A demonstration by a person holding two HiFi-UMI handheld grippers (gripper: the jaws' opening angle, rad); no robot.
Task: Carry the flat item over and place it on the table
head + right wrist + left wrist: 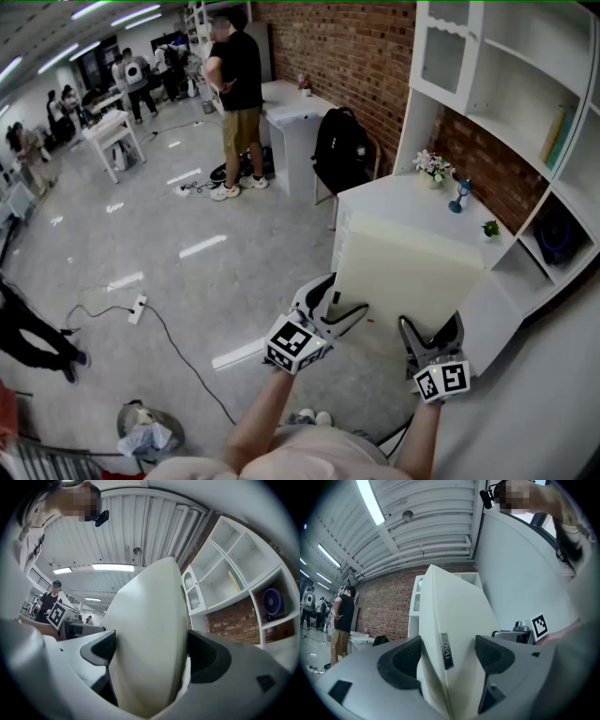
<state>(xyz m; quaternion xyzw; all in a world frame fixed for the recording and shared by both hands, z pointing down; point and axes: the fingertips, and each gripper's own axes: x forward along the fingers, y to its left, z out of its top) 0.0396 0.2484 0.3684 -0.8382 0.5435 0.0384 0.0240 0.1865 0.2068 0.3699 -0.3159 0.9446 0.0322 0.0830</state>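
Observation:
The flat item (pixel 403 272) is a thick cream panel, held tilted over the near end of the white table (pixel 394 202). My left gripper (pixel 339 317) grips its near left edge and my right gripper (pixel 431 339) grips its near right edge. In the left gripper view the flat item (pixel 459 616) stands edge-on between the jaws of the left gripper (pixel 447 651), with a small grey label on its edge. The right gripper view shows the flat item (pixel 150 616) filling the gap of the right gripper (pixel 150 651). Both are shut on it.
On the table's far end stand a flower pot (pixel 433 167), a blue figurine (pixel 458 195) and a small green plant (pixel 490 228). White shelving (pixel 525 94) rises to the right. A black backpack (pixel 342 150) sits behind the table. A person (pixel 234 84) stands further off; a power strip (pixel 138 307) lies on the floor.

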